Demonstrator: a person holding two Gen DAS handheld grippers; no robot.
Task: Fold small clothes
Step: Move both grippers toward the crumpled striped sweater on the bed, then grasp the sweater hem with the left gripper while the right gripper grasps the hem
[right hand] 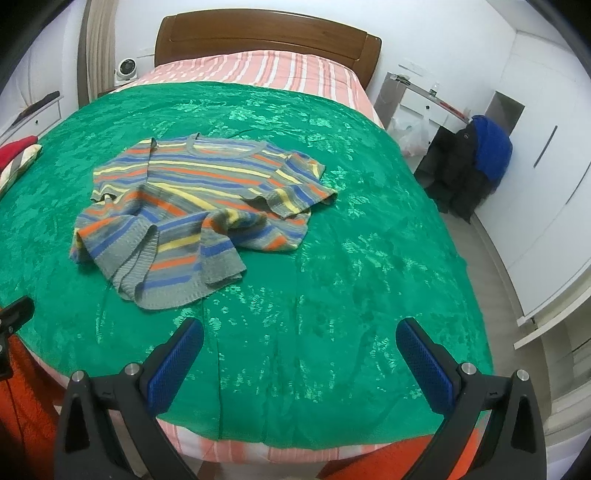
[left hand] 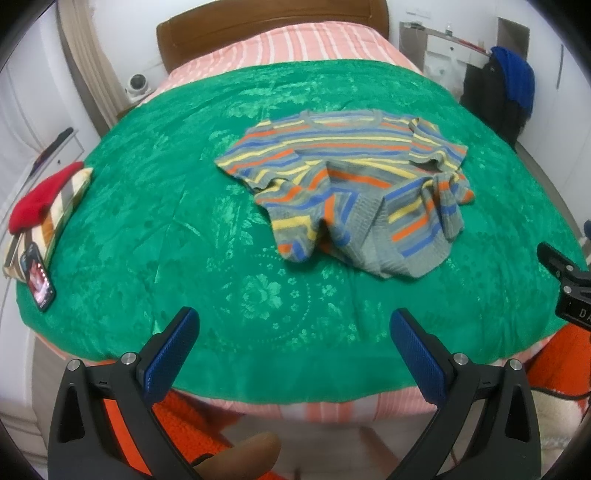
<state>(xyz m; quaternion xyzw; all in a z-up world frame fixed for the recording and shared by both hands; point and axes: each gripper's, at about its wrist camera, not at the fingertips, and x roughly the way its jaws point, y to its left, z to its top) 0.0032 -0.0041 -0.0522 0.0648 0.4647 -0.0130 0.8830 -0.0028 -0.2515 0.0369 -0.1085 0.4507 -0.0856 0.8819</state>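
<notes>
On the green bedspread, roughly at its middle, the striped sweater is lying crumpled: its collar is pointing toward the wooden headboard, while its grey ribbed hem is bunching in folds toward the foot of the bed and one sleeve is doubling over the body. Judging from this, the step in hand is flattening the garment before any fold, and doing it well probably means pinching the hem at its two outer corners, one per tool, and drawing it toward the foot until the body is lying smooth; the thick knit is likely dragging the slippery spread along, so a lifted pull looks safer than a slide. Short of the sweater, the left gripper is hovering over the spread's near edge with its blue-padded jaws spread wide and nothing between them. Beside it, the right gripper is hanging likewise, jaws wide and empty, aiming past the hem's right side. Far off at the spread's left edge, a phone is lying beside a red cloth.
</notes>
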